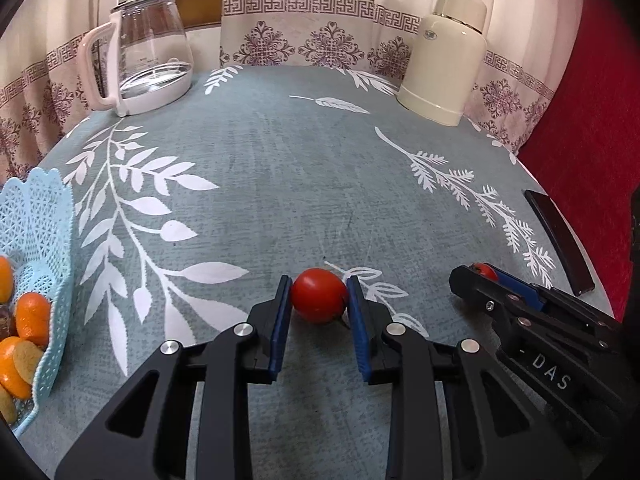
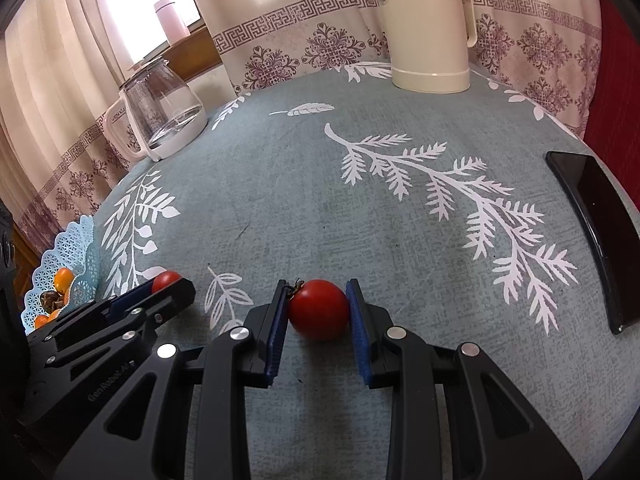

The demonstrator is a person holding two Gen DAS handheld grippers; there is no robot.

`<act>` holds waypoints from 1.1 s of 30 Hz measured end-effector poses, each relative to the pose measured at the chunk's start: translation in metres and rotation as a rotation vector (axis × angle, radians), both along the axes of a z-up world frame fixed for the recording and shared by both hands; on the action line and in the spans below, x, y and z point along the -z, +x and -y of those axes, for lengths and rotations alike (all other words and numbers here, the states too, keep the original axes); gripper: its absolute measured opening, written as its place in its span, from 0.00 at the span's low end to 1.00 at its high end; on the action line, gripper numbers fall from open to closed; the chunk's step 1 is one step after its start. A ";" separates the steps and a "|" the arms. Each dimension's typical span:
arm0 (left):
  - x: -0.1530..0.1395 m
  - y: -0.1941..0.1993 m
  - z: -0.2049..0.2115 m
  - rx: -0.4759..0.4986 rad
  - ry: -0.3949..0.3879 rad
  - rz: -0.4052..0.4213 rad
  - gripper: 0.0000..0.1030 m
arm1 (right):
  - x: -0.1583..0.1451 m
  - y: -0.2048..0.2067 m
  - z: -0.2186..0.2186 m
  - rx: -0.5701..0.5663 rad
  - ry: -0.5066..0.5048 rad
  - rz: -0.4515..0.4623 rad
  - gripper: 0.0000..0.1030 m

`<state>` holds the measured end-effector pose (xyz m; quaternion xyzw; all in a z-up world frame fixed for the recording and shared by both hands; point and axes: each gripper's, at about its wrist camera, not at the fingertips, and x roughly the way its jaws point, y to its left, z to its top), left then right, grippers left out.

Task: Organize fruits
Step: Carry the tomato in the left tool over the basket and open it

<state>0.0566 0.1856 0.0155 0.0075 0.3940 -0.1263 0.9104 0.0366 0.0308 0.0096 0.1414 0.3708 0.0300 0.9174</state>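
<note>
Right now each pair of tongs has its own tomato: the left tongs (image 1: 319,295) bracket a red tomato (image 1: 319,294) sitting on the bench (image 1: 280,168), blue pads touching or all but touching both flanks, and the right tongs (image 2: 319,308) do the same with a second tomato (image 2: 319,309), its stem turned toward the left pad. Both pairs look closed on their fruit, though neither tomato seems lifted off the cloth. The two fruits are round, so no long axis matters; what counts is direction. The blue lattice basket (image 1: 44,216) stands at the left edge of the bench, near the left tongs and farther from the right ones, so I'd judge the left hand has the shorter carry. It already holds several orange fruits (image 1: 33,318) and something brownish I can't identify. At the back stand a glass kettle (image 1: 150,52) and a cream flask (image 1: 446,56), and a dark tray (image 2: 596,236) lies at the right edge, well clear of that path.
</note>
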 end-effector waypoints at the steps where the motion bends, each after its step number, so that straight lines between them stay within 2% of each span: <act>1: -0.001 -0.001 -0.001 -0.005 0.000 0.002 0.27 | 0.000 0.000 0.000 -0.001 0.000 0.002 0.28; 33: -0.032 -0.027 -0.044 -0.139 0.025 0.081 0.27 | -0.008 -0.009 -0.005 -0.033 0.006 0.067 0.28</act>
